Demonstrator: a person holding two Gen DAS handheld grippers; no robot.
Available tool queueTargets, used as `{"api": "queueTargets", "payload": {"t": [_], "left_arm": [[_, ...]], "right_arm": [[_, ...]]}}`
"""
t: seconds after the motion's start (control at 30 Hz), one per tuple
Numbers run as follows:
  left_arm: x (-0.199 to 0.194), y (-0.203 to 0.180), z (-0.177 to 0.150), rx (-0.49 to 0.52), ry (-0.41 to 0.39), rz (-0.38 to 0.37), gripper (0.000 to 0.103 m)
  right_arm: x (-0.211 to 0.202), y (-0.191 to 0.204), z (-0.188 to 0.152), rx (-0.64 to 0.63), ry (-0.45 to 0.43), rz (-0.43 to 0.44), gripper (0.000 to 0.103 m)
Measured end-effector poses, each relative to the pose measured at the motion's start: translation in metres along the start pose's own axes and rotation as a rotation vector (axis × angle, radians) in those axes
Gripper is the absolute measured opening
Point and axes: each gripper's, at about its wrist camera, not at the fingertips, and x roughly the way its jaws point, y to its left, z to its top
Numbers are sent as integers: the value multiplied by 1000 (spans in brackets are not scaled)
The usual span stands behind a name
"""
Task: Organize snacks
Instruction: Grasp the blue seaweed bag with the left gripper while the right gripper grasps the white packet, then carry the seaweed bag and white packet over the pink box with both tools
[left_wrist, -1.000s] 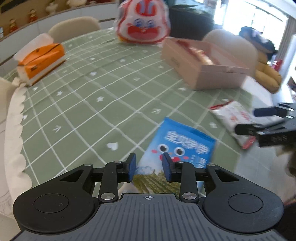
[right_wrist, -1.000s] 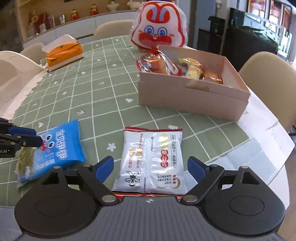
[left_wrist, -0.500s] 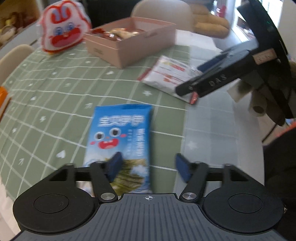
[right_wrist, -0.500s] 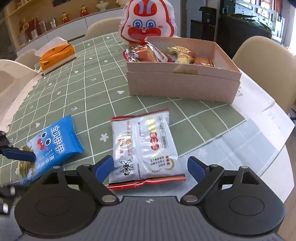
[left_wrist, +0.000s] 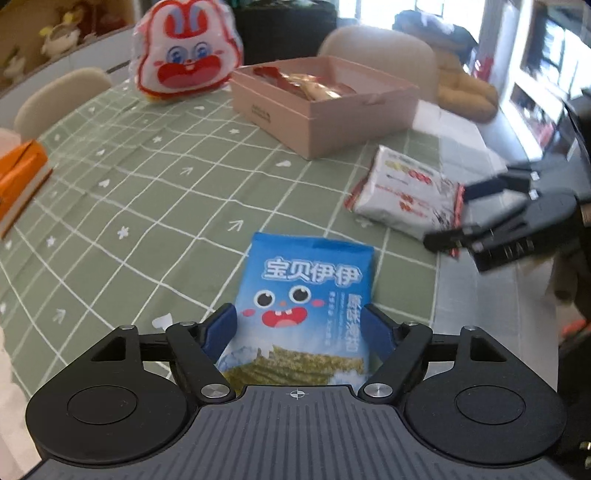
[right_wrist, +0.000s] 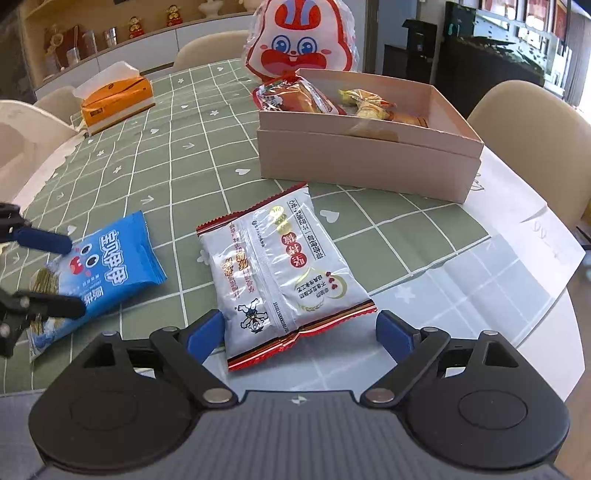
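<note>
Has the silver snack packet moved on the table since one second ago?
Yes. In the right wrist view the silver snack packet now lies turned, its top tilted toward the pink box; earlier it lay roughly square to the box.

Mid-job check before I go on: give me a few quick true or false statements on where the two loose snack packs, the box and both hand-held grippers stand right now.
1. The blue seaweed pack lies on the green tablecloth. True.
2. The silver pack is inside the pink box. False: it lies on the cloth in front of the box.
3. The box is empty. False: wrapped snacks are in it.
4. The left hand-held gripper straddles the blue pack with jaws opening. True.
5. The right hand-held gripper is clamped on the silver pack. False: its jaws are opening, clear of it.
</note>
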Motion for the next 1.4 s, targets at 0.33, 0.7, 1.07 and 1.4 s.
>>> {"api": "queueTargets", "payload": {"t": [0.33, 0.7, 1.07, 1.4], "left_arm": [[12, -9, -6, -9, 0, -51, 94], [10, -27, -14, -13, -26, 17, 89], [-7, -29, -28, -229, -60, 67, 87], [-20, -15, -39, -393, -95, 18, 85]], "right_arm": [[2, 1, -3, 0, -15, -4, 97], [3, 1, -3, 20, 4, -17, 103], [-5, 6, 27, -105, 24, -23, 91], [32, 8, 44, -43, 77, 38, 91]]}}
